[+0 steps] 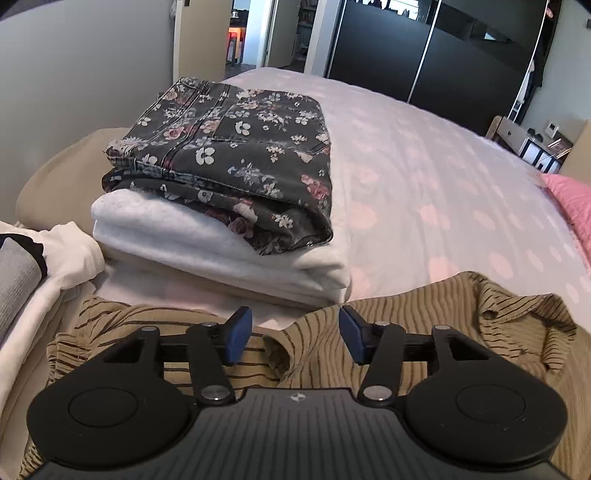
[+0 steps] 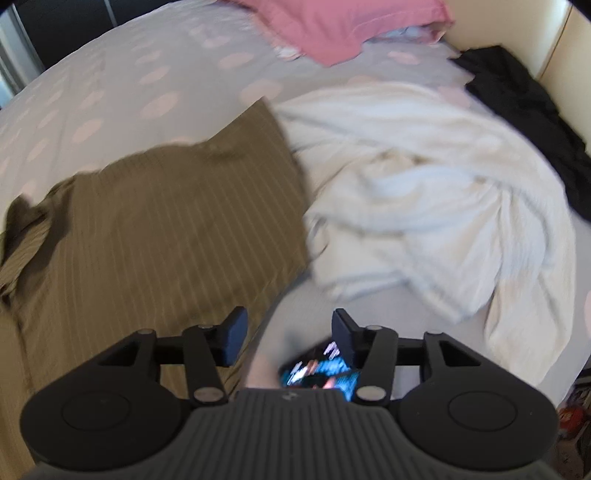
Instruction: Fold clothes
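Observation:
A tan shirt with thin dark stripes (image 1: 424,325) lies on the bed right under my left gripper (image 1: 295,338). That gripper is open, its blue pads apart above the rumpled collar area and holding nothing. In the right wrist view the same shirt (image 2: 166,221) is spread flat to the left. My right gripper (image 2: 290,334) hangs open over the shirt's right edge and the sheet, with nothing between its pads. This view is motion-blurred. A crumpled white garment (image 2: 424,192) lies to the right of the shirt.
A folded dark floral pair of jeans (image 1: 236,155) sits on a folded white garment (image 1: 207,243) beyond the shirt. White and grey clothes (image 1: 44,266) lie at left. The dotted bedsheet (image 1: 424,166), pink fabric (image 2: 343,26), a black garment (image 2: 528,110) and a lit screen (image 2: 317,373) are also in view.

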`<action>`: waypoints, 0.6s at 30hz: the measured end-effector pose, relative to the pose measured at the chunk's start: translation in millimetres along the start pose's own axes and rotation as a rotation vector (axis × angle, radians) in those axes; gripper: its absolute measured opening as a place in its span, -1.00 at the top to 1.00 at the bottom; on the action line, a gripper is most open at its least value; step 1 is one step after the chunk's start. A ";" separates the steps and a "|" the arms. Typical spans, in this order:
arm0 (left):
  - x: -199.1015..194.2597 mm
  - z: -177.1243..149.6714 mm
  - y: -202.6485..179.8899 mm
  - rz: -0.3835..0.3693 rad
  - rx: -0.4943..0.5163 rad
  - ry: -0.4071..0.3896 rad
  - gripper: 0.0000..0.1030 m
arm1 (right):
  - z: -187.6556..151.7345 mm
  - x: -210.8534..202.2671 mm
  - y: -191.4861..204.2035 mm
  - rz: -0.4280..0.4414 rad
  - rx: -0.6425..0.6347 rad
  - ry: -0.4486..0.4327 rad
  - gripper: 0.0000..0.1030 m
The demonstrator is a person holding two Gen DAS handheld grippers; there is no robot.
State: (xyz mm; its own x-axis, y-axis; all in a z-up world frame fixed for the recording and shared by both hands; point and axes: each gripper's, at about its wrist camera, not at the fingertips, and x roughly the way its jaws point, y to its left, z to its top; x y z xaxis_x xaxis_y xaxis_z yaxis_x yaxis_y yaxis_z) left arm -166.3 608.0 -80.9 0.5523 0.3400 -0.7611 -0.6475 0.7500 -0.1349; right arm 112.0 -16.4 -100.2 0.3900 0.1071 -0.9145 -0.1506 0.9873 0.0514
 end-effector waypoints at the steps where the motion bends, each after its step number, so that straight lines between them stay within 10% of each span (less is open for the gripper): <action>1: 6.0 -1.3 -0.3 0.006 -0.002 0.026 0.32 | -5.4 -1.2 2.0 0.018 0.005 0.022 -0.06; 5: 18.2 -5.7 -6.0 0.050 0.034 0.057 1.00 | -26.9 -7.6 16.0 0.094 -0.024 0.087 -0.07; 18: -7.7 6.2 -8.9 0.088 0.053 -0.096 0.90 | -81.6 -33.9 71.6 0.137 -0.356 0.048 -0.10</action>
State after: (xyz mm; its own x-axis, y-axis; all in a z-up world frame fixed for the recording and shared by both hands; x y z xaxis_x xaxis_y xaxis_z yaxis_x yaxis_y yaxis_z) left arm -161.5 602.2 -69.9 0.5439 0.4564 -0.7042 -0.6683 0.7431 -0.0346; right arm 13.9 41.1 -98.2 0.3027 0.2217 -0.9269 -0.5081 0.8604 0.0399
